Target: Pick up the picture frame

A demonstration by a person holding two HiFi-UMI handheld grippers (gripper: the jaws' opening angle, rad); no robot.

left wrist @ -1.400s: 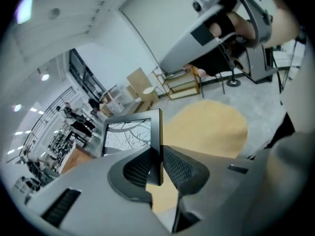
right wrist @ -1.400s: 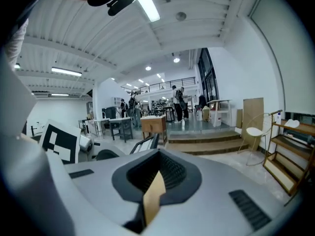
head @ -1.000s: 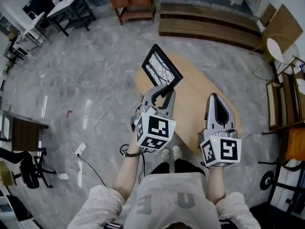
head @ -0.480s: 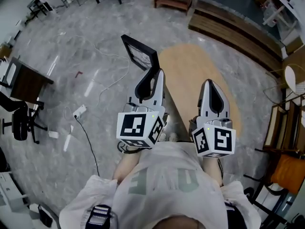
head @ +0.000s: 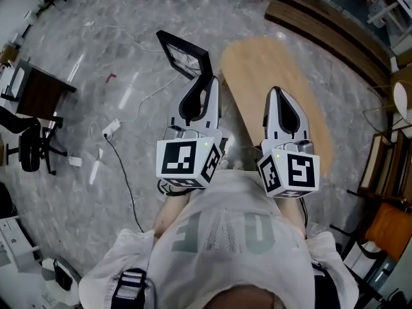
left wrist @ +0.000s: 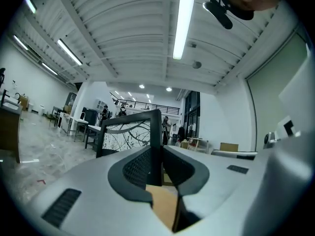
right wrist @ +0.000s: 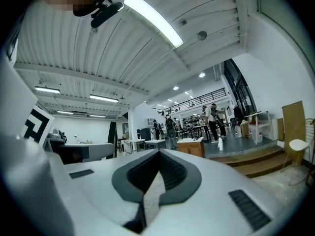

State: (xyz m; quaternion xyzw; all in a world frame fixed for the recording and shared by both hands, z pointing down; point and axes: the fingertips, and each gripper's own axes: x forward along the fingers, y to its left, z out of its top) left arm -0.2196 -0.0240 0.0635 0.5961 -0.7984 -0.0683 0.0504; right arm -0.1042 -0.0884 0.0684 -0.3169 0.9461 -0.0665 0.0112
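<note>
Head view: one left gripper (head: pixel 205 87), one right gripper (head: pixel 277 95), one picture frame (head: pixel 183 53) and one oval table (head: pixel 273 63). The frame has a black rim and a branchy black-and-white print, and it's up at 11 o'clock over the floor.
Left gripper view: jaws clamped on the frame's edge.
Right gripper view: jaws pinched together, nothing between them.

Oval wooden tabletop (head: pixel 283 76) standing on grey marbled floor (head: pixel 96 76), with a white power strip (head: pixel 111 129) and dark cable (head: pixel 125 182) lying on that floor at left.
</note>
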